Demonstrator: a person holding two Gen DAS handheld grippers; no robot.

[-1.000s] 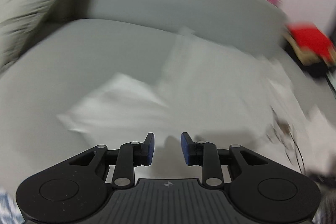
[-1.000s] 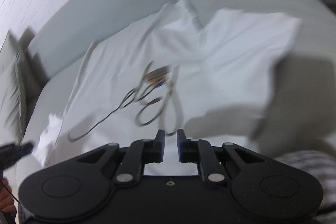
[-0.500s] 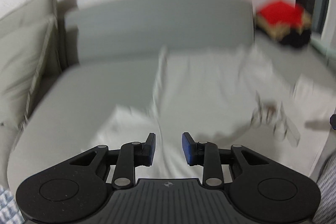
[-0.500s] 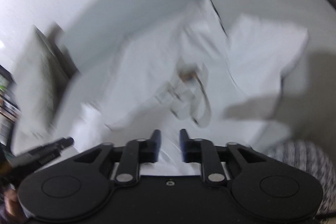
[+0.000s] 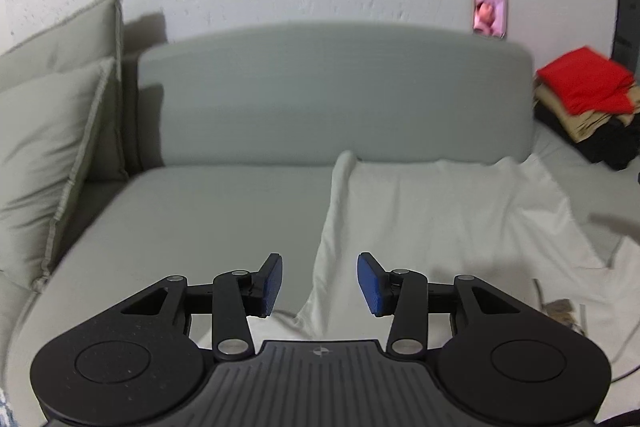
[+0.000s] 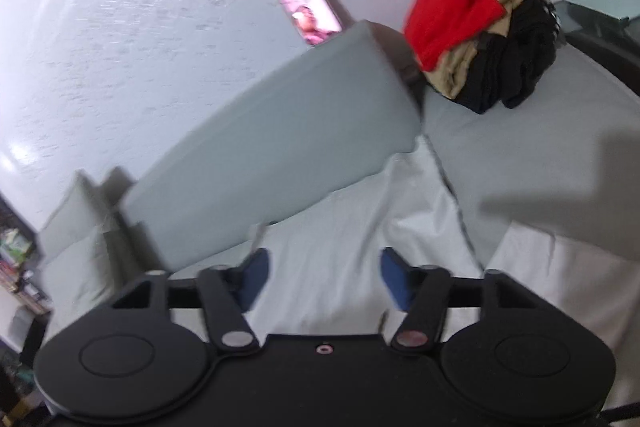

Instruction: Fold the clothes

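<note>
Both tongs have lifted away from the white garment since a second ago: the views then looked down at the cloth, and now they take in the sofa's backrest and the wall behind it. The jaws have also spread from nearly closed.

Nearest in the left wrist view, the left tongs are opening, with nothing pinched between the blue pads; only the garment's left edge shows through the gap, lying below on the seat. The right tongs are opening too, wider, and likewise empty, with white cloth below them.

The white garment lies spread flat on the grey sofa seat, its long left edge folded into a raised ridge running back to the backrest. At the right edge of the left view a printed patch and a thin dark line show on the cloth; it is too blurred to tell what they are.

Farther left, two pale cushions lean at the sofa's end. On the far right of the seat sits a pile of folded clothes, red on top, tan under it, black at the bottom. Propped on top of the backrest against the wall is a phone with a pink lit screen.
</note>
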